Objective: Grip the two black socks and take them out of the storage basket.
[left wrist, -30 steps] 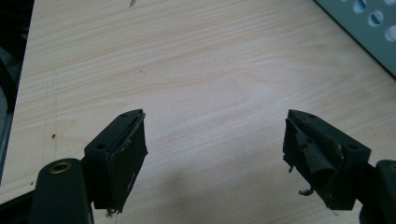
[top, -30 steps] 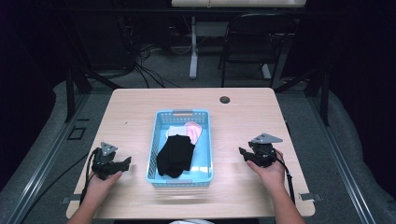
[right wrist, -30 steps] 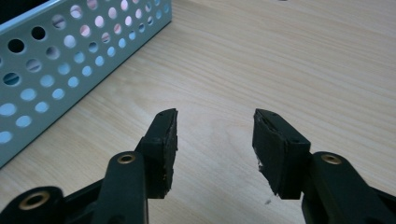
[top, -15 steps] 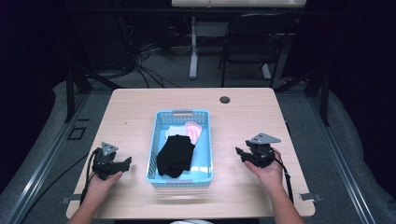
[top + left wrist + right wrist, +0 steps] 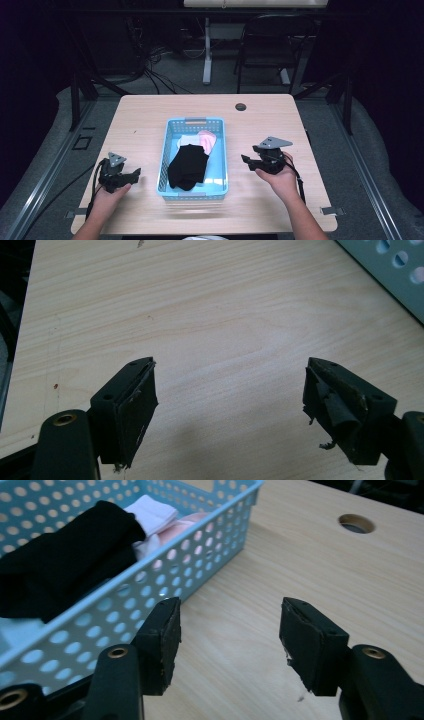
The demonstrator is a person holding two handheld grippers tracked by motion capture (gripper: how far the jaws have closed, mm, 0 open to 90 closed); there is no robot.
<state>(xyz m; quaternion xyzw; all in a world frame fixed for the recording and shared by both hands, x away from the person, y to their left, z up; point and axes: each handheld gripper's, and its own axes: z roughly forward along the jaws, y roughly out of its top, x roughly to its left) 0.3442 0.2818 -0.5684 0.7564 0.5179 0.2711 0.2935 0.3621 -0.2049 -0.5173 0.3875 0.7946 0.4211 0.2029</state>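
Right gripper wide open with nothing inside, just beside the blue basket, ready to grab the black cloth.

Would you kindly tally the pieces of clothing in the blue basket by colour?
Black garment: 1
White garment: 1
Pink garment: 1
Total: 3 pieces showing in the blue basket; anything beneath them is hidden.
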